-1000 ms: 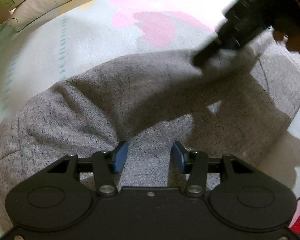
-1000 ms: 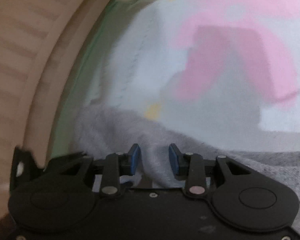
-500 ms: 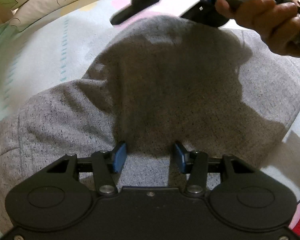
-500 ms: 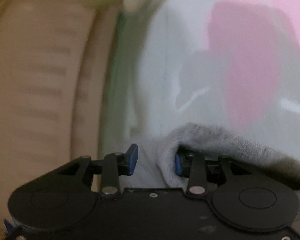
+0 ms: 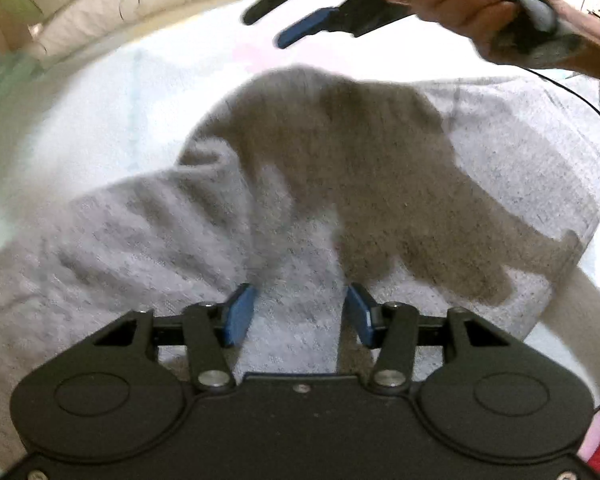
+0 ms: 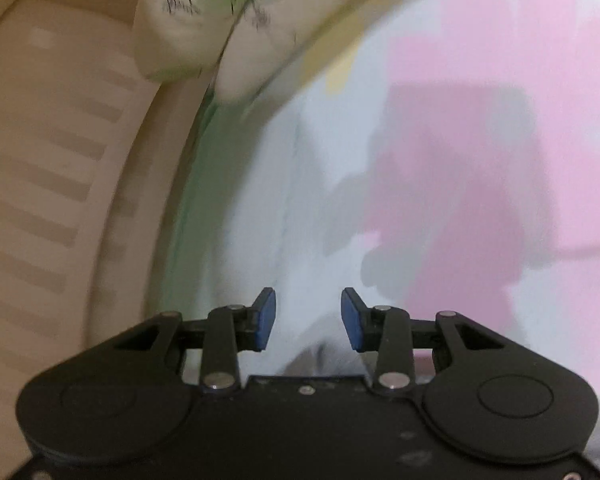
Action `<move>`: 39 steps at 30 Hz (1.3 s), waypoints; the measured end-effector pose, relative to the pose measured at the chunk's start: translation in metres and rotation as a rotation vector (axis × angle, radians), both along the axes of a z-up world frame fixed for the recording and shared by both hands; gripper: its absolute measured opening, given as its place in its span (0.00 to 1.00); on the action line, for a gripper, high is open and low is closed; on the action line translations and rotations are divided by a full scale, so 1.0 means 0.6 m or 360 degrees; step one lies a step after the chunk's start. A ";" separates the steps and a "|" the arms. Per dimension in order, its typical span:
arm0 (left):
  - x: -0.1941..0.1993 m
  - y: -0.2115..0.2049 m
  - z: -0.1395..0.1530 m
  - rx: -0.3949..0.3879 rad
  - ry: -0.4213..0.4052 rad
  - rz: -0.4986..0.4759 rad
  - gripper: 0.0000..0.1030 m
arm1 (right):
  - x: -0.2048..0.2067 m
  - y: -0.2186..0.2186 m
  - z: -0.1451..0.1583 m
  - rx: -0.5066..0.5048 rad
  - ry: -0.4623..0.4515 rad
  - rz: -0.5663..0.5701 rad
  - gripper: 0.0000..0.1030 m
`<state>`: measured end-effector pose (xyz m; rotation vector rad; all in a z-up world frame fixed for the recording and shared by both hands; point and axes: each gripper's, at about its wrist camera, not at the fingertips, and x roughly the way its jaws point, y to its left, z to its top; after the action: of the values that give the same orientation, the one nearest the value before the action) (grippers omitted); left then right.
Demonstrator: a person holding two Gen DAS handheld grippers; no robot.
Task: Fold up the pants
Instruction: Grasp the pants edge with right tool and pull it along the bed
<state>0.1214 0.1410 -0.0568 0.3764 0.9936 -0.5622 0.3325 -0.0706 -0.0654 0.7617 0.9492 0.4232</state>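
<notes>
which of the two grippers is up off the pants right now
The right gripper, raised above the grey knit pants with nothing between its fingers. The left gripper sits low, fingers straddling the fabric.

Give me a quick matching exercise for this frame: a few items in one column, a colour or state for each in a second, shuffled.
Things:
1. pants
2. right hand-held gripper
3. pillow
4. gripper pads

Descriptions:
a. blue
b. cream with green leaf print
c. grey, lying on the bed sheet
d. open, nothing between its pads, raised above the sheet

Pairs: 1-c, 2-d, 3-b, 4-a
</notes>
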 end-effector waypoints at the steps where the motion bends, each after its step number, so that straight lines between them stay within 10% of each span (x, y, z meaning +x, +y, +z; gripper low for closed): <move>1: -0.005 0.007 0.012 -0.0014 -0.0067 0.0010 0.51 | -0.012 0.002 0.018 -0.0059 -0.0038 0.0054 0.39; 7: 0.001 0.054 0.088 -0.0095 -0.0440 0.0186 0.57 | -0.118 0.052 0.077 -0.0487 -0.0314 0.0310 0.36; 12: 0.097 0.124 0.035 -0.0032 -0.0212 0.0662 0.55 | -0.173 0.068 0.032 -0.0607 -0.0258 0.0435 0.32; 16: 0.120 0.166 0.008 -0.0057 -0.0053 0.0796 0.59 | -0.159 0.043 -0.007 -0.0916 -0.0147 0.0285 0.00; 19: 0.105 0.140 0.014 0.0086 -0.0125 0.0760 0.59 | -0.145 -0.014 -0.005 -0.0664 -0.0027 0.0195 0.00; 25: 0.082 0.088 0.074 0.0050 -0.0213 0.0686 0.53 | -0.209 -0.038 0.052 -0.0758 -0.0212 0.0244 0.18; 31: 0.086 0.013 0.099 0.0066 -0.0181 0.0492 0.54 | -0.280 -0.068 0.035 -0.1107 -0.0216 0.0227 0.18; 39: 0.112 -0.068 0.114 -0.0018 0.0061 0.0486 0.54 | -0.340 -0.269 0.049 -0.1315 0.0013 -0.0229 0.18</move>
<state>0.1884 0.1004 0.0117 0.1986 1.0609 -0.2991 0.1283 -0.2320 -0.0362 0.0732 0.9601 -0.1137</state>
